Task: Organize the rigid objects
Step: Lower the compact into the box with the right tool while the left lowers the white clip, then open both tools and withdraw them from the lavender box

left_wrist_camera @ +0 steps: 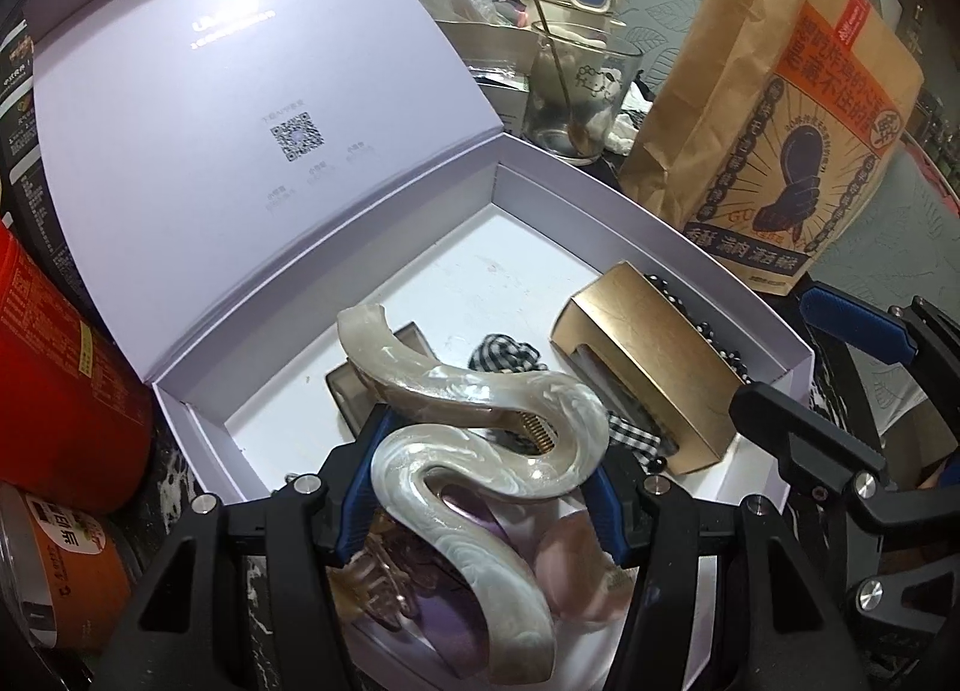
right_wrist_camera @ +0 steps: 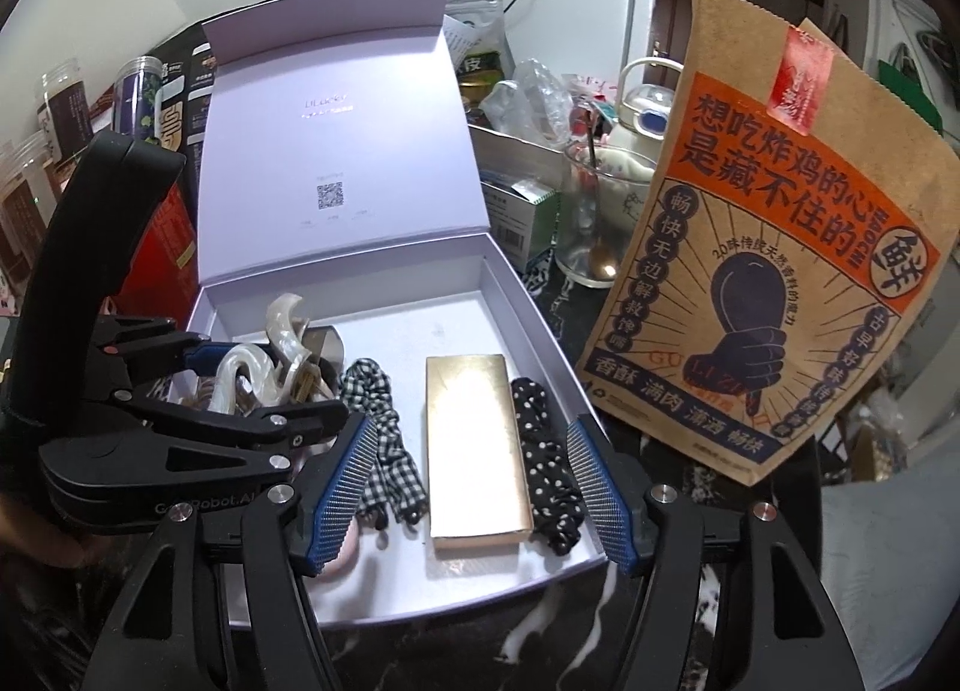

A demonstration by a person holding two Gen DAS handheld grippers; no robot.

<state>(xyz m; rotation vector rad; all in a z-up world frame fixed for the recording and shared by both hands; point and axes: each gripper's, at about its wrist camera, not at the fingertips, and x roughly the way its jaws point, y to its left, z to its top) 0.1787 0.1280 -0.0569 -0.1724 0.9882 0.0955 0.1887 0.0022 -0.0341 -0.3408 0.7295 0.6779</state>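
Note:
An open lavender box (left_wrist_camera: 630, 223) (right_wrist_camera: 540, 319) holds the items. My left gripper (left_wrist_camera: 480, 487) is shut on a pearly white S-shaped hair claw (left_wrist_camera: 480, 451), held over the box's near left part; it also shows in the right wrist view (right_wrist_camera: 252, 367). A gold rectangular case (left_wrist_camera: 648, 367) (right_wrist_camera: 474, 445) lies in the box between a gingham scrunchie (right_wrist_camera: 384, 421) and a black polka-dot scrunchie (right_wrist_camera: 546, 463). My right gripper (right_wrist_camera: 474, 475) is open and empty, its fingers straddling the gold case at the box's near edge.
A tall brown paper snack bag (right_wrist_camera: 774, 247) stands right of the box. A glass with a spoon (right_wrist_camera: 591, 223) and a cream kettle (right_wrist_camera: 645, 97) sit behind. Red and orange containers (left_wrist_camera: 54, 379) stand to the left. The raised lid (left_wrist_camera: 228, 109) blocks the far side.

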